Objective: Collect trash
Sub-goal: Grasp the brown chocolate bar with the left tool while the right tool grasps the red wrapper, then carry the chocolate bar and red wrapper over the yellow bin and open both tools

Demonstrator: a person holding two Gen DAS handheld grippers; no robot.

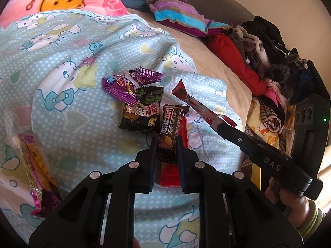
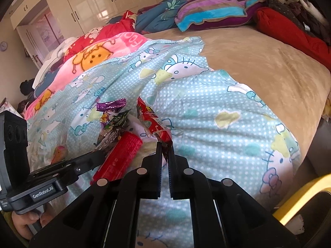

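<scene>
1. Left wrist view: your left tongs (image 1: pixel 165 142) are clenched on a brown chocolate bar wrapper (image 1: pixel 170 127), which stands between the two fingers above the Hello Kitty quilt (image 1: pixel 68 66).
2. Just under that bar lies a red packet (image 1: pixel 175 165), partly hidden by the tongs.
3. Ahead, touching one another, sit a black snack wrapper (image 1: pixel 141 115), a green-and-black wrapper (image 1: pixel 151 94) and a purple foil wrapper (image 1: pixel 128 82).
4. Your right tongs (image 1: pixel 219 125) come in from the right, gripping the end of a long red stick wrapper (image 1: pixel 196 103).
5. A pink-and-yellow wrapper (image 1: pixel 36 171) lies well apart at the left edge.
6. Right wrist view: your right tongs (image 2: pixel 165 146) are clamped on the near end of the long red stick wrapper (image 2: pixel 152 122), which slants up and away.
7. Beside them to the left, the red packet (image 2: pixel 122 155) lies by your left tongs (image 2: pixel 97 150).
8. A yellow bin rim (image 2: pixel 300 198) shows at the lower right, next to the bed (image 2: pixel 269 66).
</scene>
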